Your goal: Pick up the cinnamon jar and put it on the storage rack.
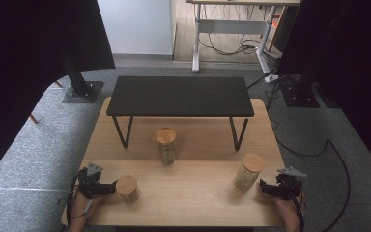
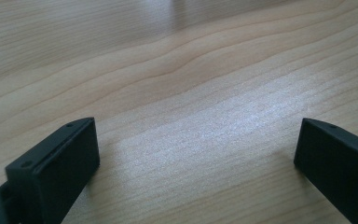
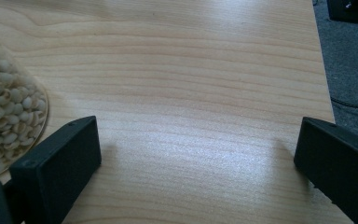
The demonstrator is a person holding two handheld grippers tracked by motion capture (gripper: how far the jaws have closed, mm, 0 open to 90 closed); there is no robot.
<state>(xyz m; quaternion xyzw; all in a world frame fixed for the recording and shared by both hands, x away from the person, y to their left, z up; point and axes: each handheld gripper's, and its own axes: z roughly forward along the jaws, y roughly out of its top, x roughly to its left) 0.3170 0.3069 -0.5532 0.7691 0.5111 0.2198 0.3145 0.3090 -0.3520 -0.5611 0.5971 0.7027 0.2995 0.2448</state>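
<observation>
left jar (image 1: 127, 188): wood lid, contents unclear, just beside left gripper (image 1: 107, 188)
right jar (image 1: 249, 171): pale beans, wood lid, near right gripper (image 1: 264, 188)
middle jar (image 1: 166, 145): ahead, between grippers
jaws: both wide, empty

Bean jar (image 3: 7, 112) cut off left

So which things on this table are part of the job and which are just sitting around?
In the job: left jar by the left gripper; right jar by the right gripper; both grippers open.
Lying about: middle jar, black shelf.
</observation>
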